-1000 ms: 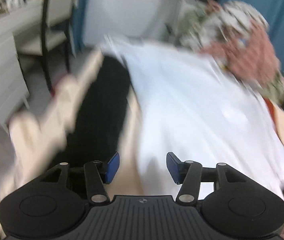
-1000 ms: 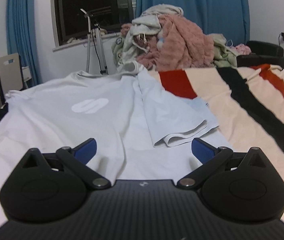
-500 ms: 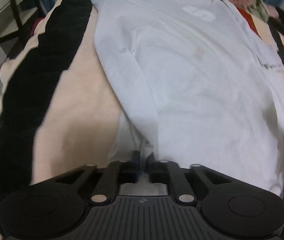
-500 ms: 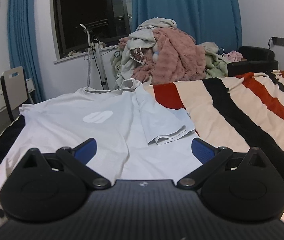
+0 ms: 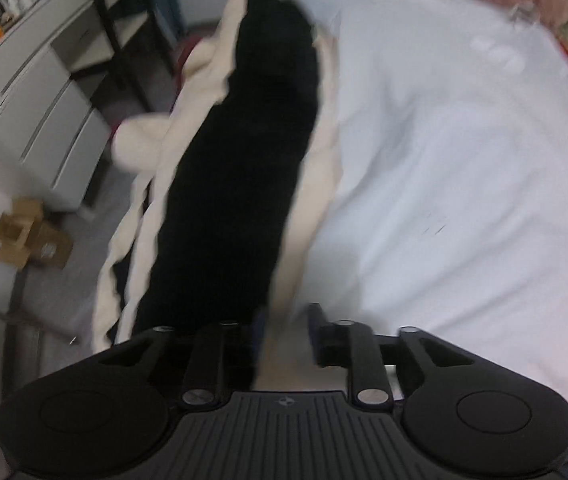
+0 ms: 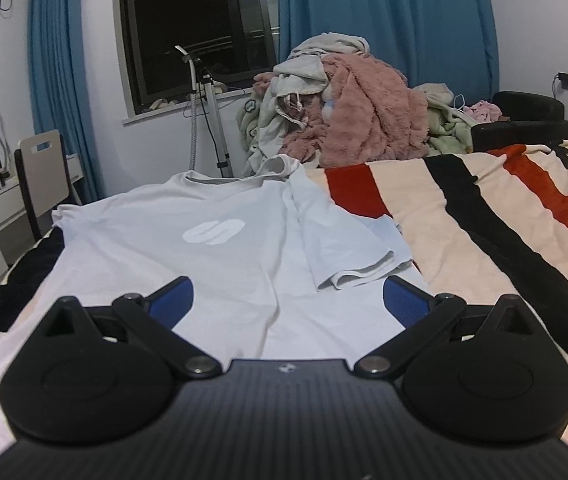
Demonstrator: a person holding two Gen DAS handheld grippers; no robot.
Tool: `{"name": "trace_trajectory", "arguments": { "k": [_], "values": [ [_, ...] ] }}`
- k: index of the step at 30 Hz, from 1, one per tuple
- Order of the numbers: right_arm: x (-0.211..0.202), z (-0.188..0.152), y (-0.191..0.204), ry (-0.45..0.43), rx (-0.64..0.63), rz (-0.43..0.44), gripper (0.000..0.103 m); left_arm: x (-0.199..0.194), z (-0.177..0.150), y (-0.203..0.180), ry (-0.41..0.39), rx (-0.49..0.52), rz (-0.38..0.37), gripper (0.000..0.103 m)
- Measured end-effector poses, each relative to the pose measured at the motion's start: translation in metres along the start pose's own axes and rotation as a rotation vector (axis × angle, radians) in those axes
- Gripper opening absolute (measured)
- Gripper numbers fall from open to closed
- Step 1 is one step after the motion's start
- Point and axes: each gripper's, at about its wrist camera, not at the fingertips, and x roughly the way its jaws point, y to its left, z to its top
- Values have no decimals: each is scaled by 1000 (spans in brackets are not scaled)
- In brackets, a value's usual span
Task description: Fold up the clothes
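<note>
Over on the far left, a white desk with drawers runs along the wall and a cardboard box sits on the floor beside it. Next comes the striped blanket, its black band draped over the edge of the bed. The left hand-held gripper points steeply down at that edge, its jaws narrow and opening, with only the cream blanket seen blurred in the gap between them and nothing pinched. Moving right, the pale T-shirt lies spread flat on the bed, logo up, collar toward the window, its right sleeve folded in over the body. The right hand-held gripper hangs low over the shirt's lower part, jaws wide and empty. Beyond, a pile of clothes is heaped against the blue curtain, and red and black stripes run off to the right.
</note>
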Motion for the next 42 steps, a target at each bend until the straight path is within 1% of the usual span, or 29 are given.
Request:
{"name": "trace_trajectory", "arguments": {
  "k": [2,4,6,8,10,12,15,16,18,19,20,22,25,27,29,33,39,41,42],
  "values": [
    [-3,2,1,-18,-2,6,103,-17,4,-19,-100,26,-28,53],
    [-7,5,3,-38,-8,9,103,-34,7,-42,-204,55,-57,58],
    [-10,6,5,-58,-23,5,103,-49,9,-65,-296,68,-91,67],
    [-13,7,6,-74,-32,1,103,-63,8,-84,-377,49,-148,80],
    [-16,9,6,-88,-35,-3,103,-74,5,-101,-442,30,-208,80],
    [-19,11,5,-106,-36,-3,103,-75,2,-115,-489,22,-250,83],
    [-24,13,5,-133,-46,-1,103,-75,-9,-135,-543,2,-284,93],
    [-25,13,5,-141,-50,0,103,-72,-12,-138,-551,-5,-289,96],
    [-26,14,6,-151,-58,3,103,-68,-21,-142,-561,7,-291,98],
    [-25,14,6,-149,-55,6,103,-71,-28,-146,-570,26,-281,99],
    [-23,14,6,-145,-50,10,103,-66,-28,-148,-575,37,-266,101],
    [-18,14,5,-131,-37,14,103,-52,-22,-148,-579,42,-239,101],
    [-9,13,3,-112,-24,11,102,-22,-7,-125,-575,37,-258,101],
    [-3,11,2,-99,-23,3,98,-11,2,-113,-579,33,-268,102],
    [3,8,0,-90,-28,-15,97,-11,3,-110,-586,31,-269,102],
    [7,6,-1,-106,-44,-50,97,-7,2,-104,-596,17,-269,102],
    [4,8,-3,-126,-56,-48,97,1,4,-98,-577,-21,-260,102],
    [4,8,-5,-122,-48,-44,96,1,4,-98,-576,-29,-255,102],
    [4,9,-6,-120,-44,-43,92,1,4,-99,-577,-29,-252,102]
  ]
}}
